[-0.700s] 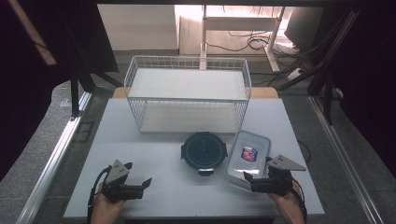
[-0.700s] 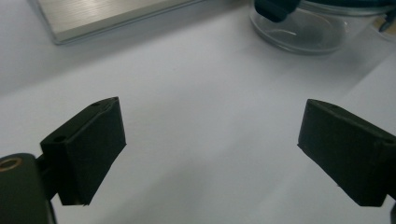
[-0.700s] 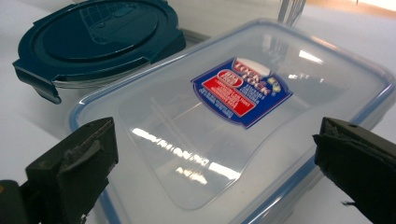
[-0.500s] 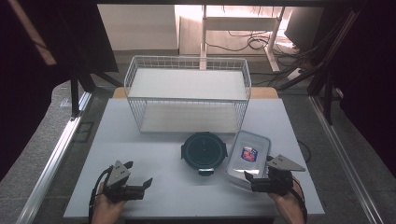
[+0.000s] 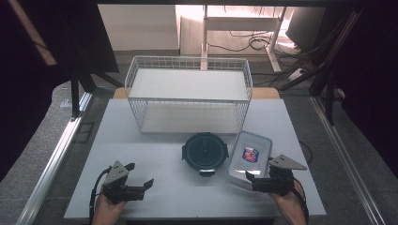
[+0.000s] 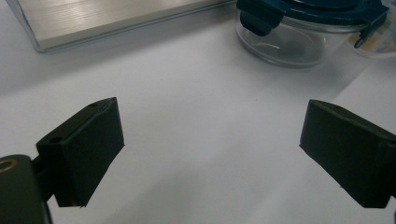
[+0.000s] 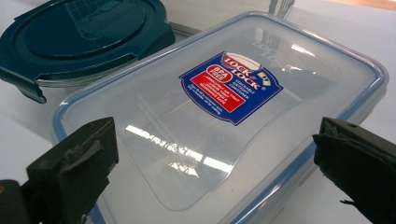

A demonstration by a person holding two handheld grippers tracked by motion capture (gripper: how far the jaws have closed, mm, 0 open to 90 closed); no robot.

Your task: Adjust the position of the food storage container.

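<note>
While my right tongs (image 5: 250,180) sit with jaws spread wide at the near end of the clear rectangular plastic food box with the blue-edged lid and red-and-blue label (image 5: 248,158), I see in the right gripper view that the box (image 7: 224,116) lies between the two jaws, with neither one visibly pressing on it. It rests flat on the white tabletop (image 5: 155,154), right of centre near the front edge. Just beside it on the left stands the round clear container with the dark teal clip-on lid (image 5: 204,152); the two look close enough to touch, though I cannot tell for certain. My left tongs (image 5: 141,180) hover low over bare tabletop at the front left, jaws wide and holding nothing, well apart from both containers. From the left gripper view, the round container (image 6: 299,28) sits ahead and to the right. Behind both containers stands the white wire basket (image 5: 187,89), its front wall near them.
</note>
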